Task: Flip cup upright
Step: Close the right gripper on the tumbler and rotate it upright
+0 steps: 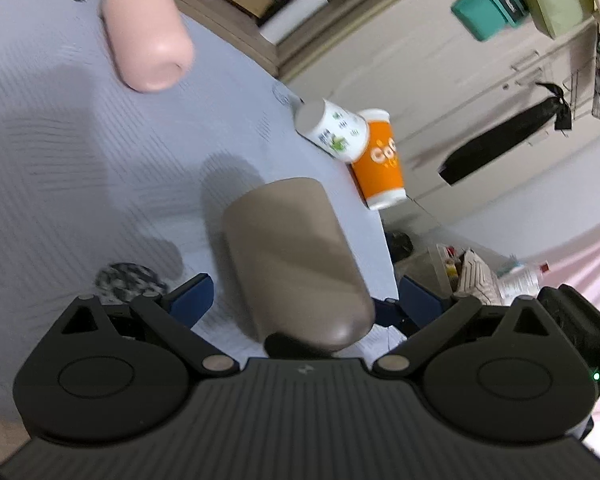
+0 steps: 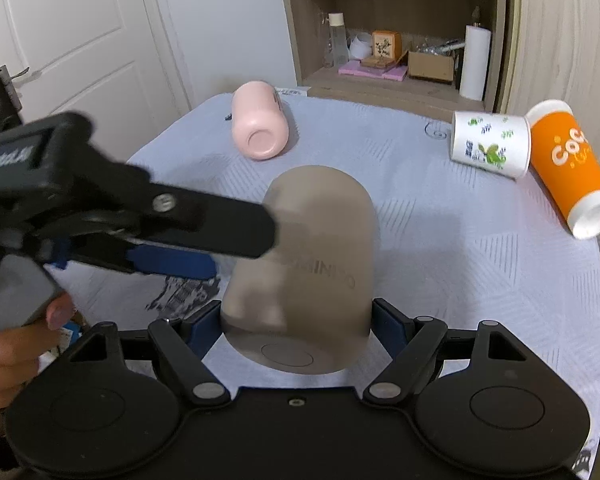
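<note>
The right hand-held gripper [image 2: 296,320] is clamped on the base end of the taupe cup [image 2: 308,264], blue pads touching both sides, its embossed lettering too blurred to read. The left hand-held gripper [image 1: 304,300] has its jaws spread wide either side of the same matte, round-ended cup, not touching it. On the ribbed grey-blue tabletop [image 2: 460,272] lie a smooth pink cup [image 2: 260,126], far back, and, near the right edge, a leaf-printed white cup [image 2: 490,144] touching an orange "Coc…" cup [image 2: 568,168].

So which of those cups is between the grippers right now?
The taupe cup, closest to the camera; the right gripper brackets it. The pink cup, floral cup and orange cup lie apart.
</note>
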### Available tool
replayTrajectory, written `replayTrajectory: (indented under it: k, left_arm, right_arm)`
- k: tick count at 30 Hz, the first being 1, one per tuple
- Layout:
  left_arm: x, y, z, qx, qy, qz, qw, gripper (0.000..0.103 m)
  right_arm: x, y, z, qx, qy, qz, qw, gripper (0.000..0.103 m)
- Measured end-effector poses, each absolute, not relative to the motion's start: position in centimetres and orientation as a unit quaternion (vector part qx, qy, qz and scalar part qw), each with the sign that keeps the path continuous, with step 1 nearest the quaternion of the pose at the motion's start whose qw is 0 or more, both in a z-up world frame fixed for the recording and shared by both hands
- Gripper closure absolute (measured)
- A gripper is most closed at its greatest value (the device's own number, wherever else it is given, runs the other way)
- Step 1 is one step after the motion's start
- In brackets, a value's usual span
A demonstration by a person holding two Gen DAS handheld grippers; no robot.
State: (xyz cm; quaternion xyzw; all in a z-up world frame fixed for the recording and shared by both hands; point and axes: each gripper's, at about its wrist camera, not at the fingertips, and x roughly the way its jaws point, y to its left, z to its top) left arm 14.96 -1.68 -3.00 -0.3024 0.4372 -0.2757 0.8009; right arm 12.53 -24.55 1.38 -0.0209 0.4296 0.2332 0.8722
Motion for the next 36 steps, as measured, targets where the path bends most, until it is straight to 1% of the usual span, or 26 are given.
replayTrajectory:
  k: [5, 8, 13, 14, 22, 24, 25, 27, 31, 36]
  left_arm:
    - [15.6, -2.6, -3.9, -0.301, 0.447, -0.263, 0.8, 0.008]
    - [16.3, -2.8, -4.4, -0.3, 0.454, -0.256, 0.799, 0.013]
    - [17.3, -2.6, -5.1, -0.314, 0.46, -0.265, 0.787, 0.021]
    - [17.4, -2.4, -5.3, -0.318, 0.461, -0.27, 0.783, 0.023]
    - [18.4, -2.3, -6.1, -0.338, 0.48, -0.286, 0.757, 0.023]
    - [18.5, -2.3, -6.2, -0.337, 0.482, -0.289, 0.755, 0.023]
    - [18.6, -2.4, -6.2, -0.334, 0.481, -0.291, 0.756, 0.023]
    - [18.5, -2.6, -5.9, -0.325, 0.478, -0.292, 0.762, 0.023]
    - [17.7, -3.2, -4.8, -0.288, 0.454, -0.303, 0.787, 0.024]
    - [15.9, -4.0, -2.6, -0.219, 0.399, -0.307, 0.835, 0.025]
  right_arm:
    - [12.4, -24.8, 1.0, -0.022, 0.437, 0.241, 0.866, 0.02]
    - [12.8, -24.9, 1.3, -0.026, 0.442, 0.25, 0.861, 0.019]
    - [13.6, -25.2, 2.2, -0.014, 0.449, 0.273, 0.851, 0.015]
    - [13.8, -25.3, 2.3, -0.008, 0.454, 0.277, 0.847, 0.012]
    - [17.4, -25.8, 1.7, 0.021, 0.506, 0.295, 0.81, 0.012]
    - [18.2, -25.8, 1.4, 0.024, 0.517, 0.295, 0.803, 0.014]
    - [18.5, -25.8, 1.3, 0.028, 0.519, 0.301, 0.799, 0.017]
    - [18.8, -25.7, 1.4, 0.034, 0.523, 0.306, 0.795, 0.017]
    - [17.9, -25.2, 2.1, 0.011, 0.496, 0.306, 0.813, 0.017]
    - [16.0, -24.6, 2.8, -0.014, 0.443, 0.309, 0.842, 0.018]
